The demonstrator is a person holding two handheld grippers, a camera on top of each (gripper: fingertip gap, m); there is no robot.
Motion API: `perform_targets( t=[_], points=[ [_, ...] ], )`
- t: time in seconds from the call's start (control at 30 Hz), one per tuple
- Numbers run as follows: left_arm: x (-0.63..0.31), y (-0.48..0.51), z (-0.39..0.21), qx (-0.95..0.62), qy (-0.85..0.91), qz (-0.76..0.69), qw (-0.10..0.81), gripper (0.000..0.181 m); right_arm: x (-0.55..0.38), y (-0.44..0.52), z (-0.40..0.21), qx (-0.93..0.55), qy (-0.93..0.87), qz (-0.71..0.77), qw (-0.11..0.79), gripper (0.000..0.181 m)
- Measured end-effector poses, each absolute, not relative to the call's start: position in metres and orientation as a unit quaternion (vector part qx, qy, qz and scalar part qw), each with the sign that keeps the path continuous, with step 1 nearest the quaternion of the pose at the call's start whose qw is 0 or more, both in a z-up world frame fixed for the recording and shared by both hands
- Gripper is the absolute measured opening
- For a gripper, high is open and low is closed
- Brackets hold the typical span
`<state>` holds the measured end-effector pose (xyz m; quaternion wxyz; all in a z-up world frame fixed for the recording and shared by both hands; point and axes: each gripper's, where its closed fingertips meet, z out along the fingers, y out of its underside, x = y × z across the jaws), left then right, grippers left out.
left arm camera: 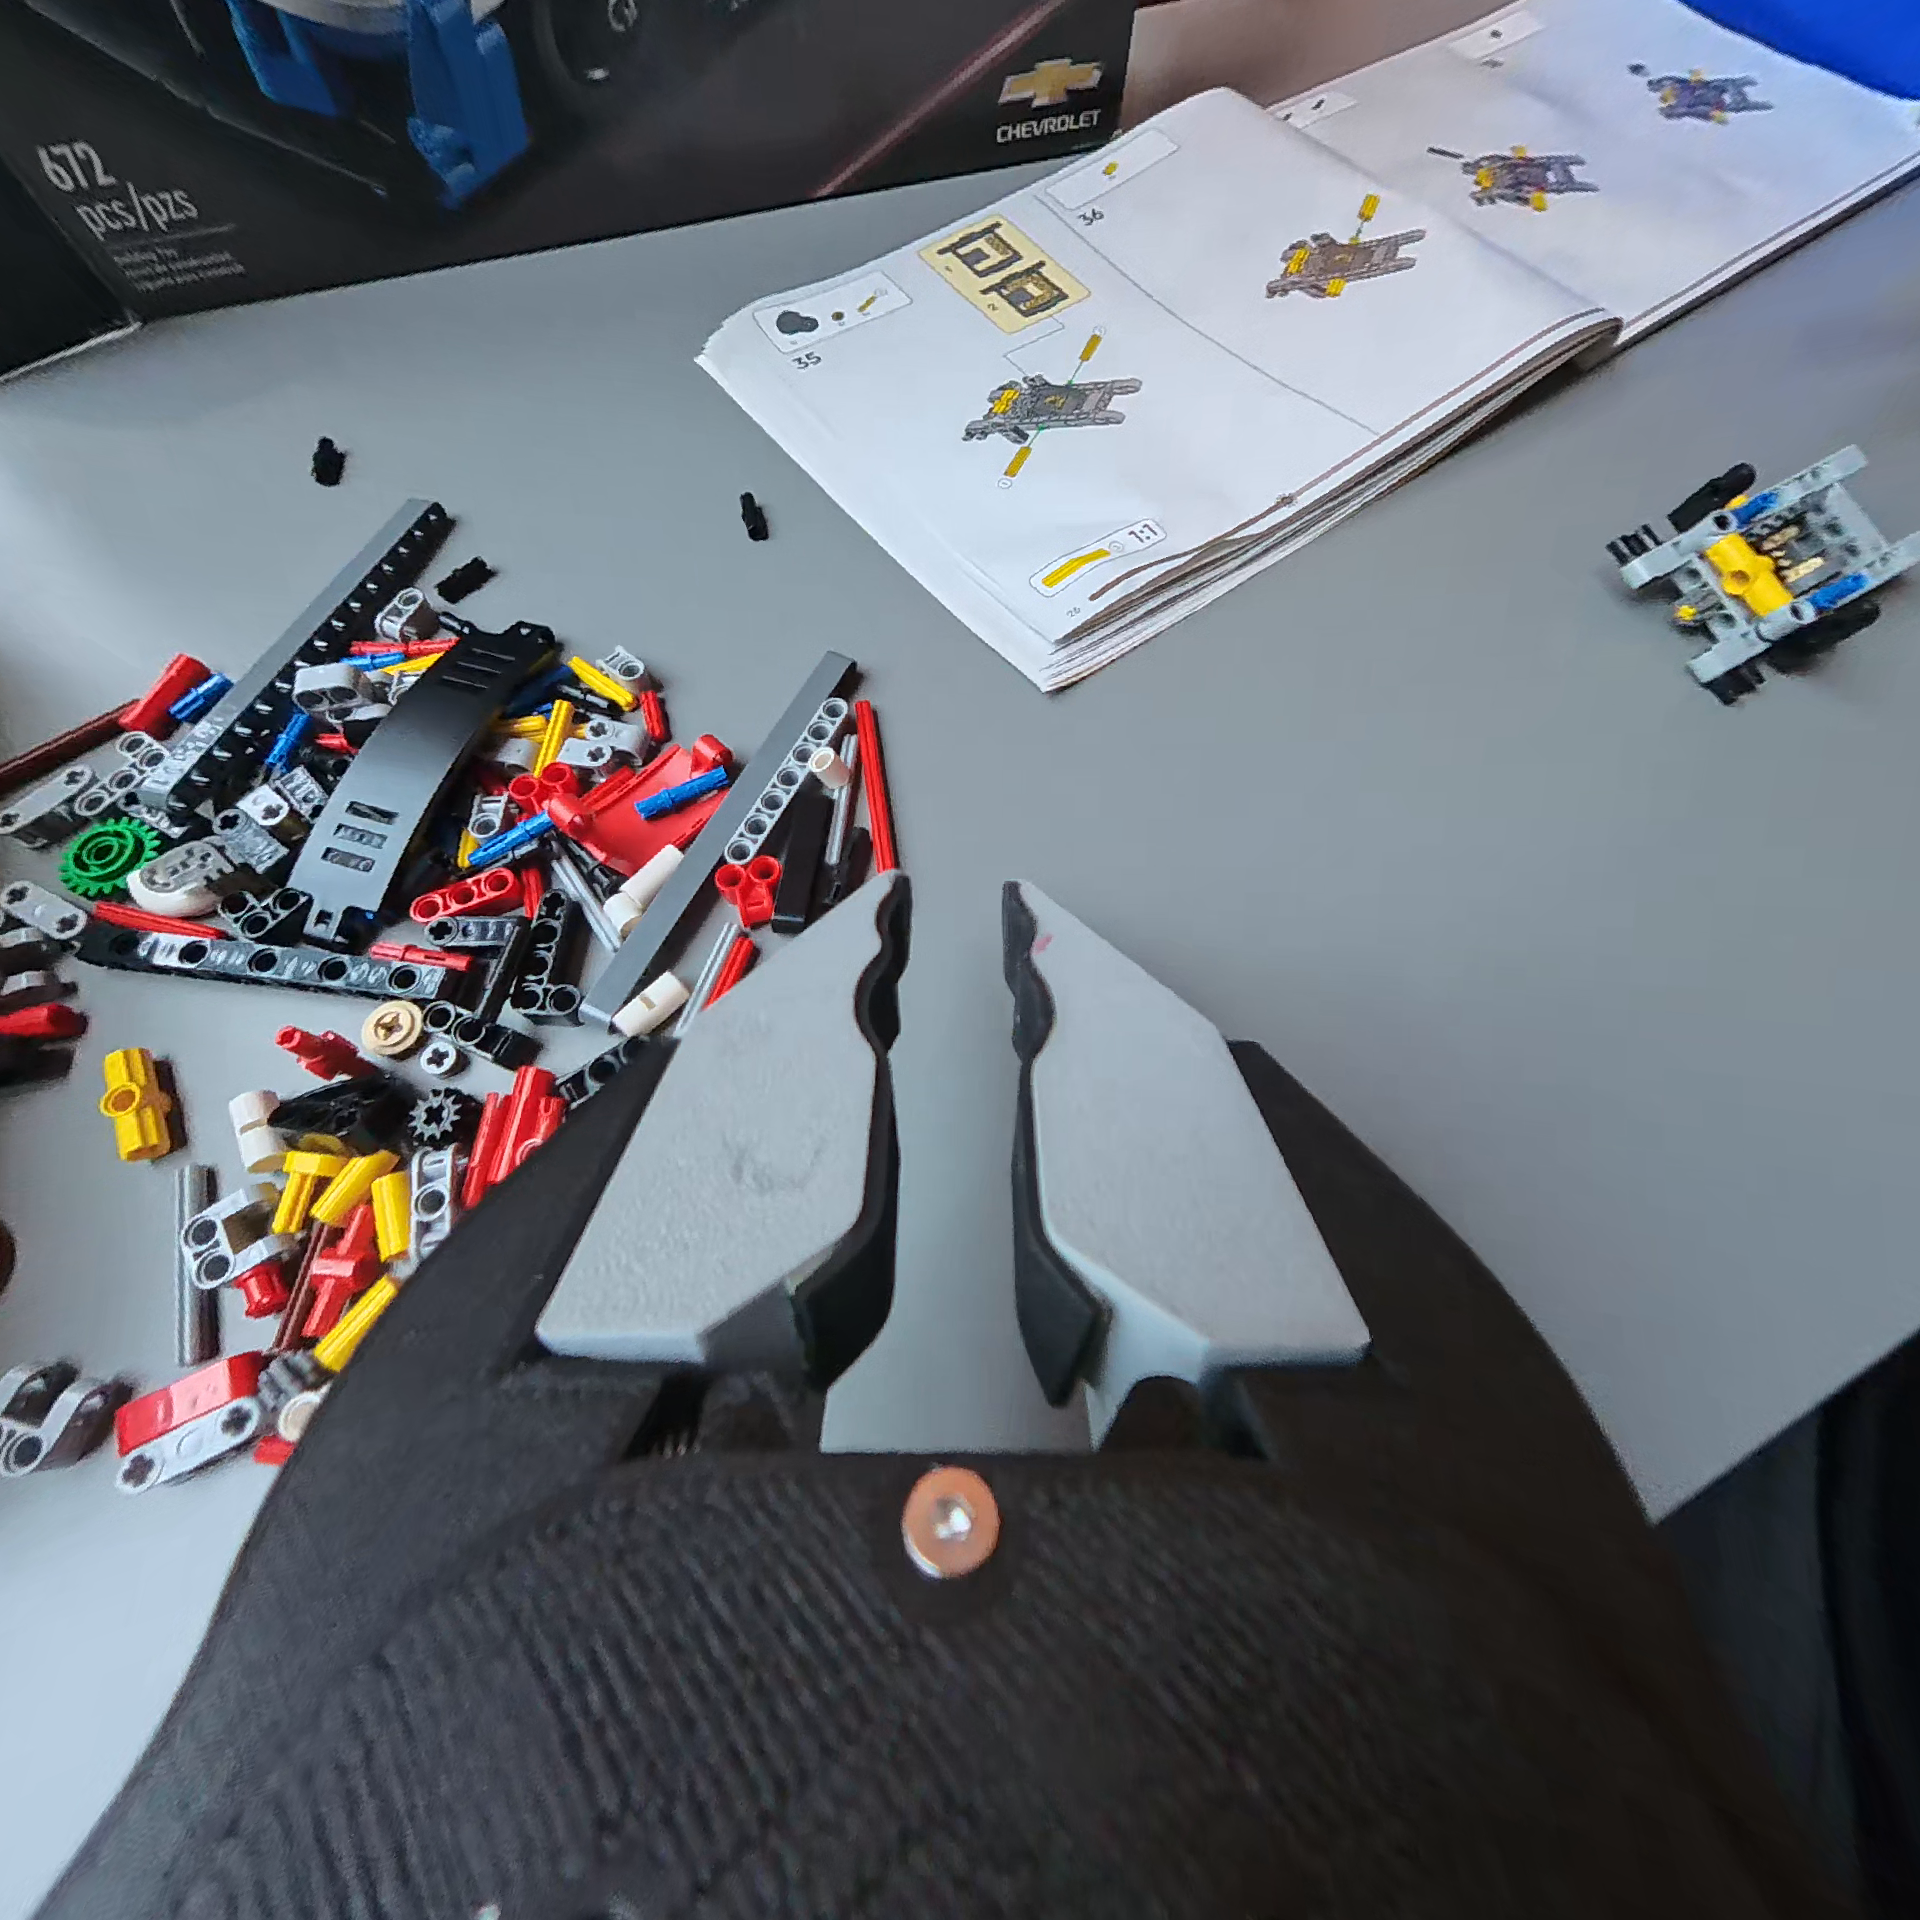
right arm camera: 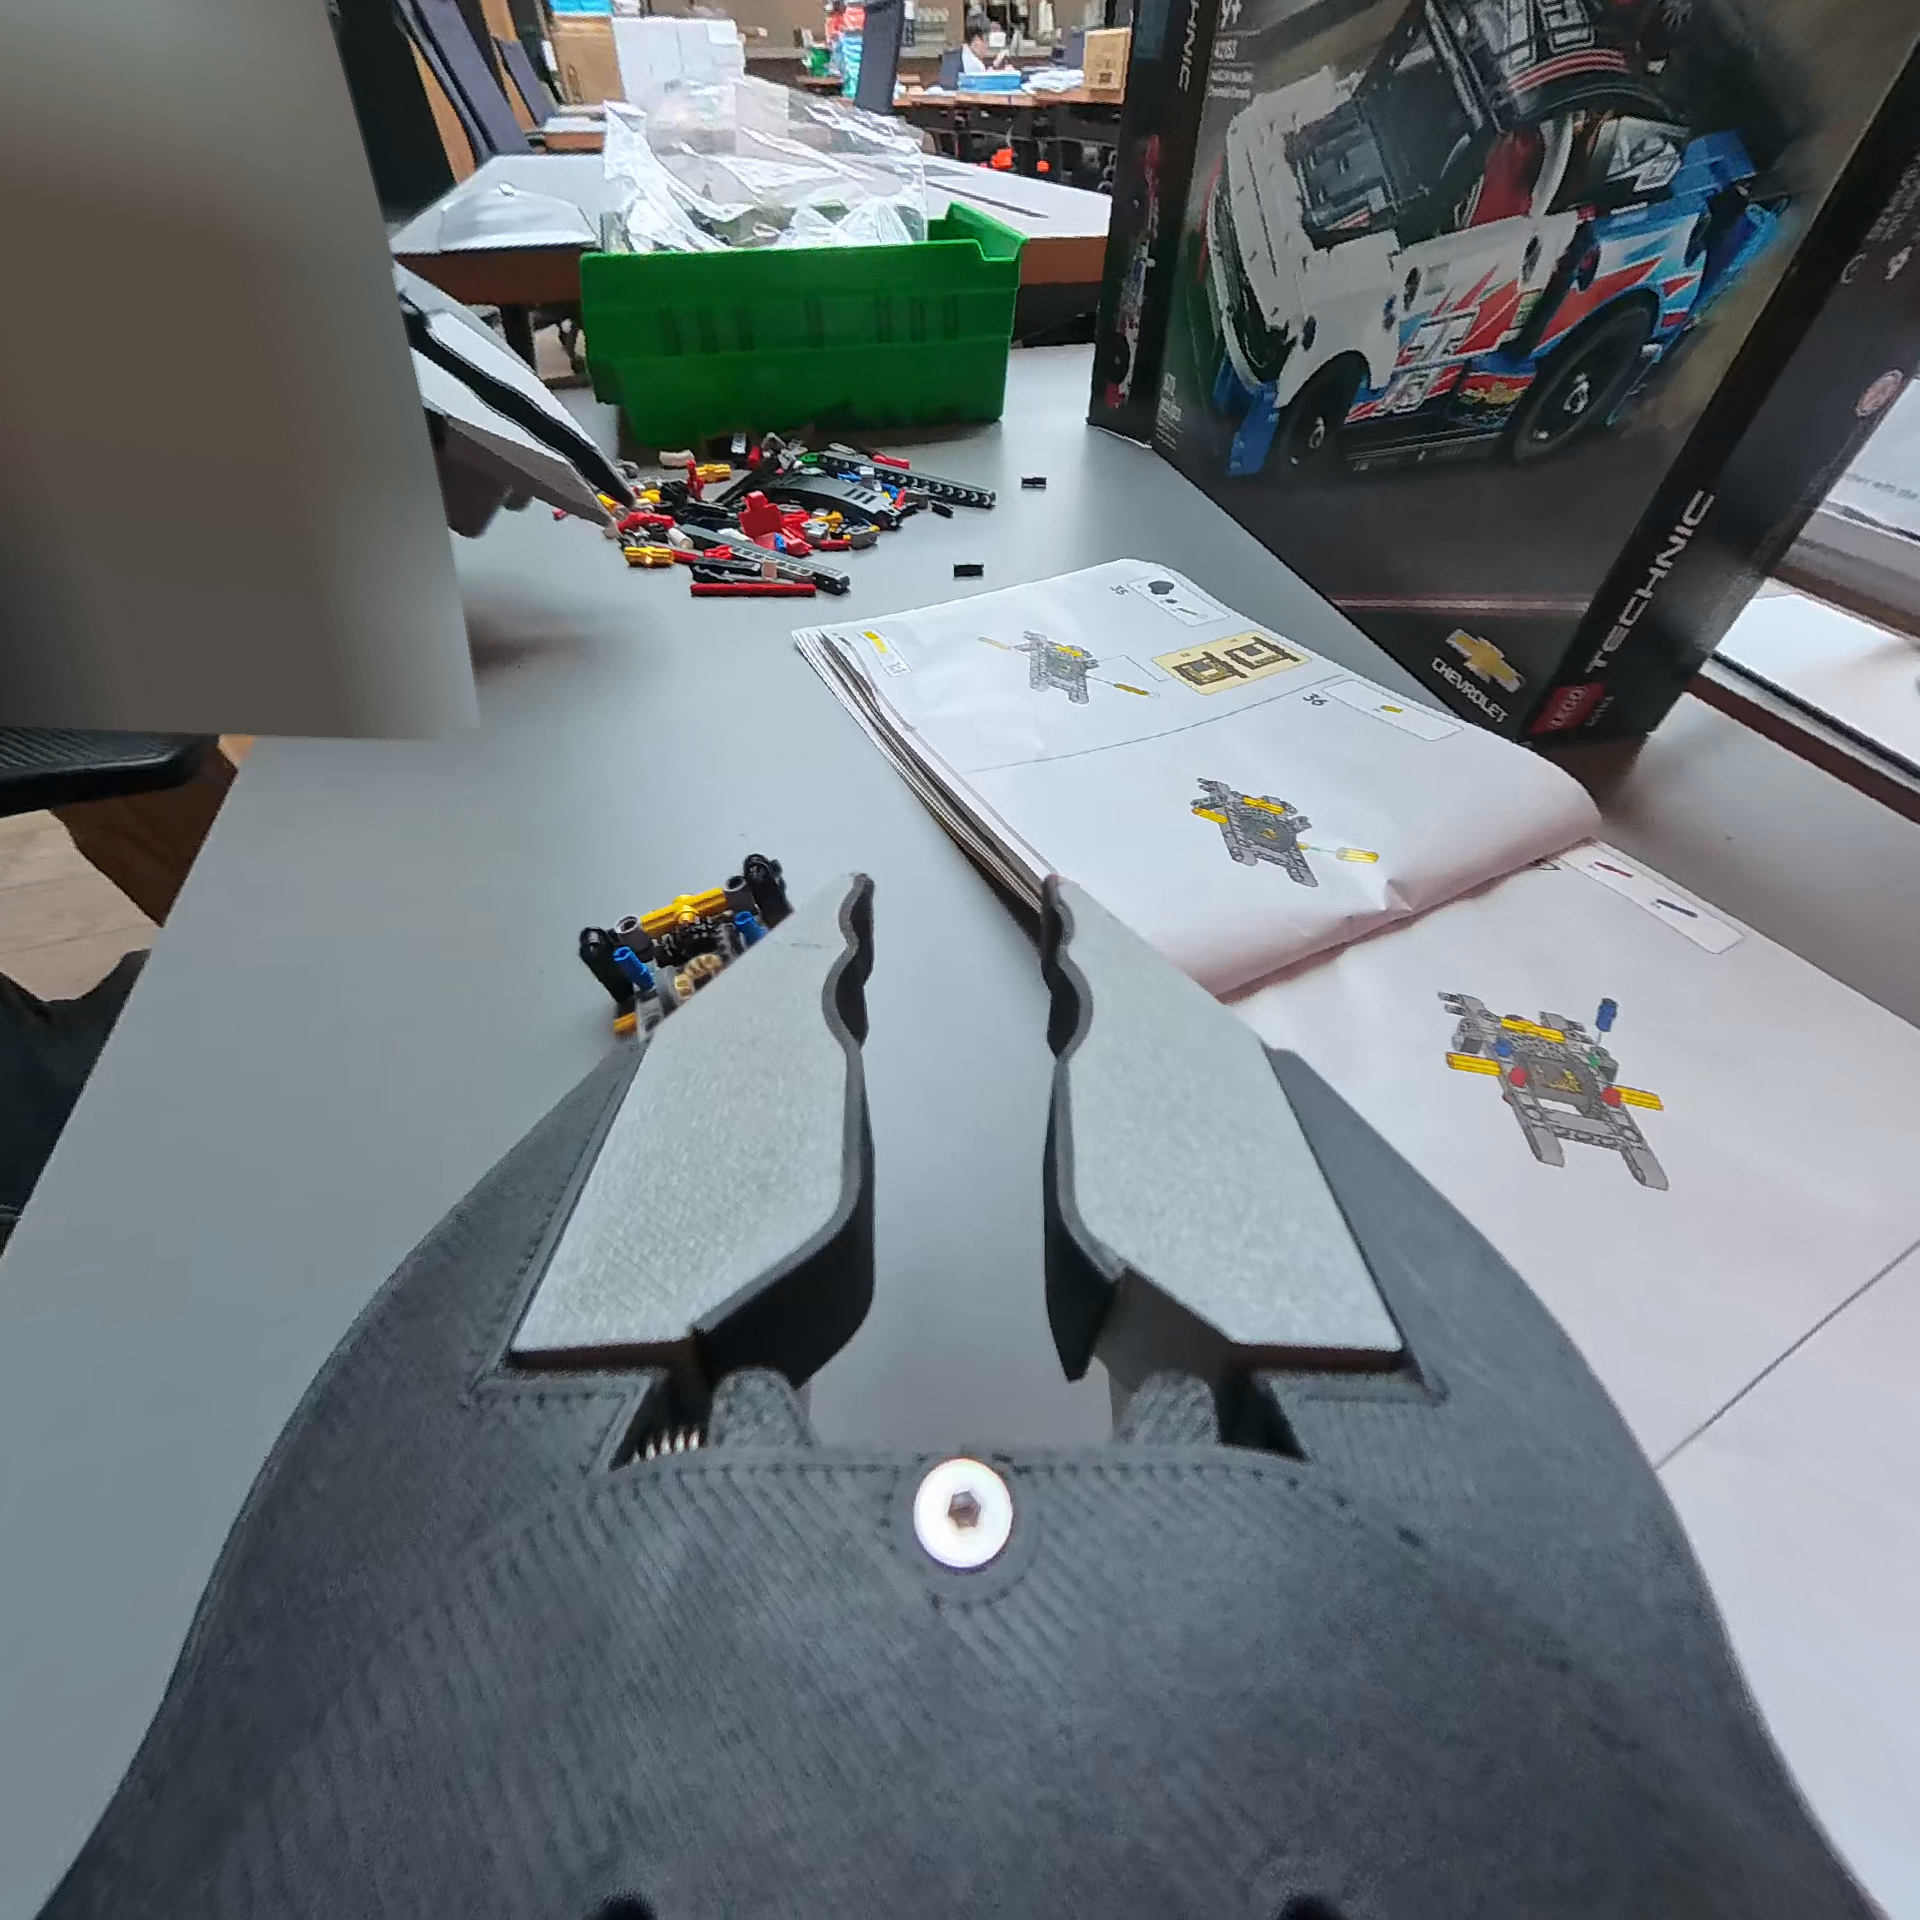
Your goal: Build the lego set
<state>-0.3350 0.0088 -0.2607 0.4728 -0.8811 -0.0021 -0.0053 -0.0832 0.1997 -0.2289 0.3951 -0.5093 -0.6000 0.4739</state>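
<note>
A pile of loose lego pieces (left arm camera: 395, 883) in red, black, grey, yellow and blue lies on the grey table at the left. My left gripper (left arm camera: 956, 904) is open and empty, its tips just right of the pile's edge. A small grey, yellow and blue assembly (left arm camera: 1766, 571) sits at the far right. In the right wrist view the assembly (right arm camera: 675, 945) lies just left of my right gripper (right arm camera: 956, 899), which is open and empty above the table. The left gripper (right arm camera: 613, 488) shows far off at the pile (right arm camera: 790, 520).
An open instruction booklet (left arm camera: 1195, 343) lies beyond both grippers; it also shows in the right wrist view (right arm camera: 1195, 769). The set's black box (right arm camera: 1507, 343) stands at the back right. A green bin (right arm camera: 800, 332) with plastic bags stands behind the pile. Two black pins (left arm camera: 753, 514) lie apart. Across from one pair of fingers to the other is roughly 35 centimetres.
</note>
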Motion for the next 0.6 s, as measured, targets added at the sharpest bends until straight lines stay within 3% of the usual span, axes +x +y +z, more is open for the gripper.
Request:
perform_targets(
  t=[0.6],
  points=[
    [-0.355, 0.004, -0.275, -0.888, -0.04, -0.007, 0.458, 0.013, -0.084, 0.197, -0.231, -0.498, -0.609, 0.485, 0.382, 0.031]
  ],
)
